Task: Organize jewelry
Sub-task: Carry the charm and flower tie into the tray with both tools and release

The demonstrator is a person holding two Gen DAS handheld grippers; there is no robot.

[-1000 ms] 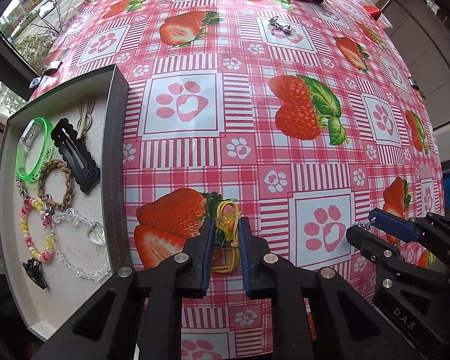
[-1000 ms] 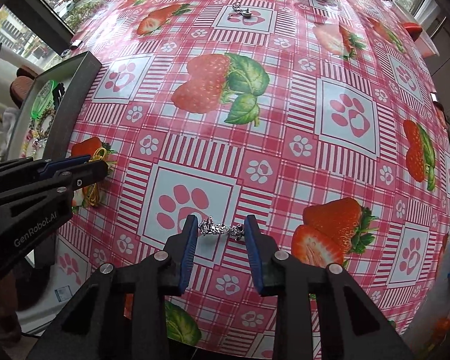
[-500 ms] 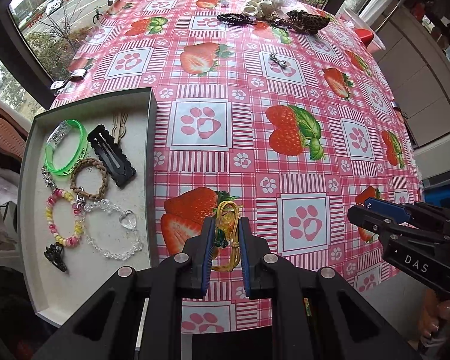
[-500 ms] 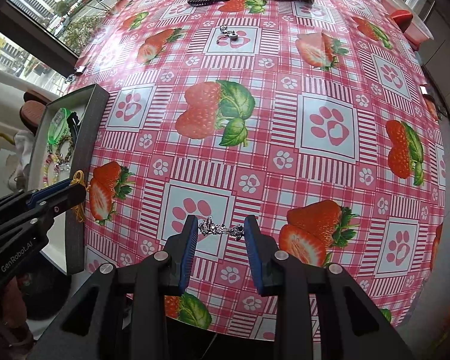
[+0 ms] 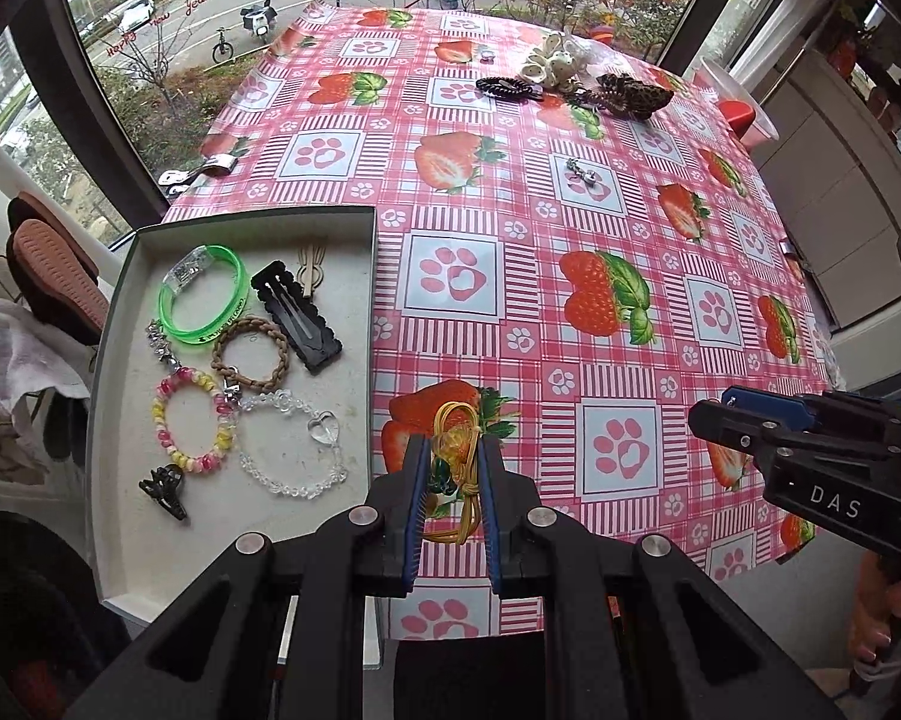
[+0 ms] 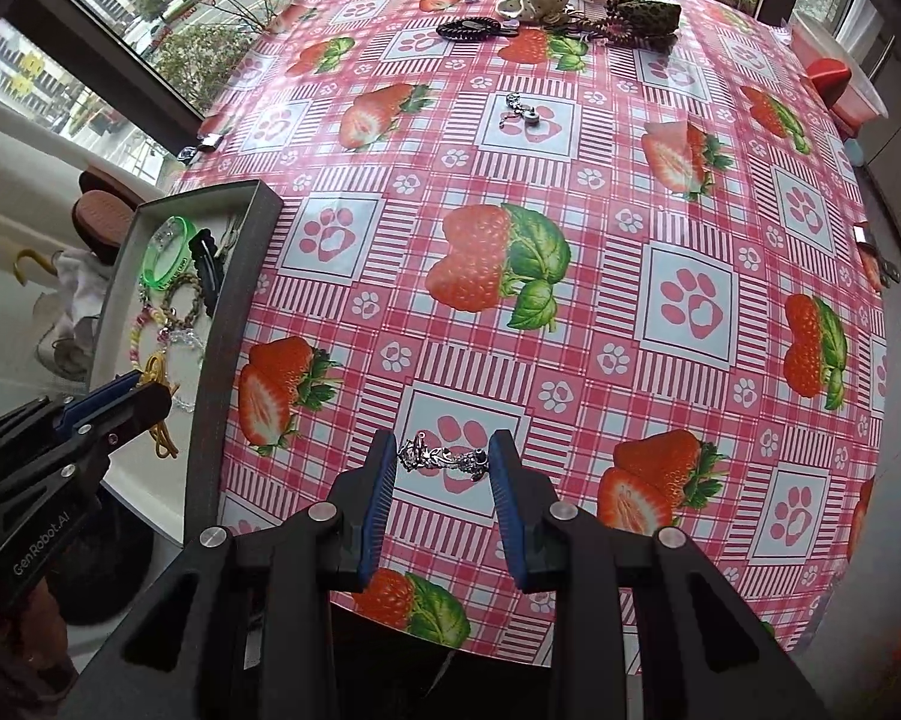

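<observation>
Above a strawberry-print tablecloth (image 5: 570,228) by a street-facing window (image 5: 222,18), left fingers (image 5: 417,492) pinch yellow cord (image 5: 459,450), right fingers (image 6: 504,480) a silver trinket (image 6: 444,457).

Soft, even daylight comes in through the windows (image 5: 150,60) beyond the far end of the table, bright enough to show colours plainly (nothing looks dim except the black corners). The glossy tablecloth (image 6: 630,180) carries pale sheen on its far and left parts, washing out some of the pink pattern there. Shadows are faint and diffuse. Both fisheye views bend straight lines strongly, so the table bulges like a dome and the edges darken into a vignette. Focus is sharp throughout, with no motion blur.
</observation>
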